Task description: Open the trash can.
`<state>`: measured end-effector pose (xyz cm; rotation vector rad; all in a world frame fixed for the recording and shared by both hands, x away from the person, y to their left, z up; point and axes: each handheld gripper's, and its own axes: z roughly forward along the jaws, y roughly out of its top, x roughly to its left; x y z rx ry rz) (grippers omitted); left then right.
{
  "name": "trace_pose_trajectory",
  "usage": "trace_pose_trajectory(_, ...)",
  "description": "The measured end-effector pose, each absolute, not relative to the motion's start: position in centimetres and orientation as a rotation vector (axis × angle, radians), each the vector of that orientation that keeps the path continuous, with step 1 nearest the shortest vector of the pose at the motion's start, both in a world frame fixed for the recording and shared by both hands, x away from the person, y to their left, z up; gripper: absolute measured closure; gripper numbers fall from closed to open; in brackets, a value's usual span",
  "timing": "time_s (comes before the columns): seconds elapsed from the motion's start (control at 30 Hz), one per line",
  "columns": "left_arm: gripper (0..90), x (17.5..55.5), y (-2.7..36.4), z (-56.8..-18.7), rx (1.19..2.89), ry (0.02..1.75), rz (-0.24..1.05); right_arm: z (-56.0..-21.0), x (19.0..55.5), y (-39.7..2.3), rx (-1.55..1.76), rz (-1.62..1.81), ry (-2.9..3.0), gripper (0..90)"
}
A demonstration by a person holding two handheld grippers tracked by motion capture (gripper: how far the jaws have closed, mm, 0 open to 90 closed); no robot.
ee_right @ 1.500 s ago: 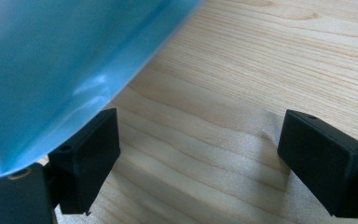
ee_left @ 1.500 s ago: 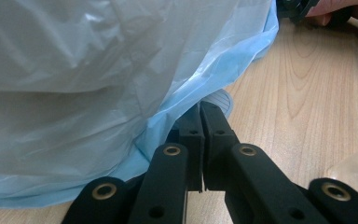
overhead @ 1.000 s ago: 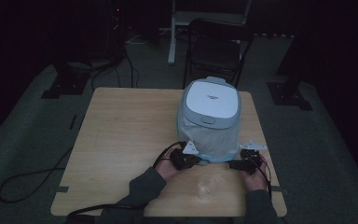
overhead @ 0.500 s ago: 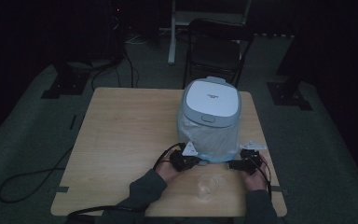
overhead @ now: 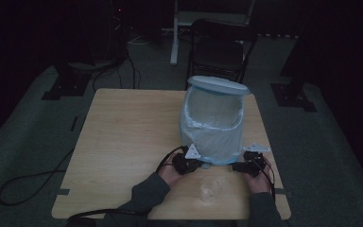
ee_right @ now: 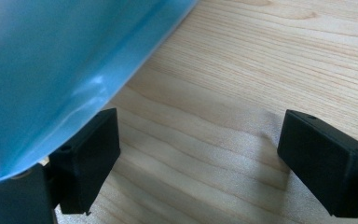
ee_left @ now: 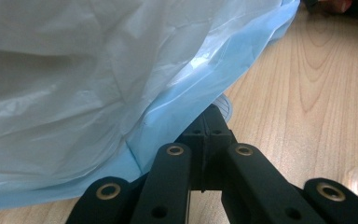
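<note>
Bin [overhead: 212,127] between both tongs.

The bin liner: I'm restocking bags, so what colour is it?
Light translucent blue; the bin liner shows best in the left gripper view.

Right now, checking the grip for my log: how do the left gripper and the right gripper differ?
The left gripper has its jaws pressed together beside the blue bag; the right gripper has its jaws wide apart over bare wooden table. The left gripper sits at the bin's front left base, the right gripper at its front right. Both are black, hand-held and low at the bin's base.
</note>
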<state>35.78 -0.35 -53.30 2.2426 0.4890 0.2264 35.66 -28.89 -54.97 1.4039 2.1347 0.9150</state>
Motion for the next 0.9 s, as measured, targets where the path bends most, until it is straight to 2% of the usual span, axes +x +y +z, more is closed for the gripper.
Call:
trace_pose_trajectory(0.33, 90.0, 35.79, -0.24, -53.71, 2.223, 0.504, 0.217, -54.97, 35.63, -28.86, 1.406, 0.914, 2.133, 12.4)
trace_pose_trajectory(0.57, 90.0, 35.74, 0.04, -54.04, 2.19, 0.511, 0.216, -54.92, 35.19, -28.81, 1.415, 0.922, 2.105, 21.3)
trace_pose_trajectory(0.8, 90.0, 35.7, 0.08, -54.11, 2.183, 0.507, 0.219, -54.73, 34.76, -29.16, 1.427, 0.925, 2.08, 38.1)
trace_pose_trajectory(0.9, 90.0, 35.69, 0.07, -54.13, 2.183, 0.504, 0.223, -54.67, 34.71, -29.34, 1.428, 0.925, 2.079, 41.1)
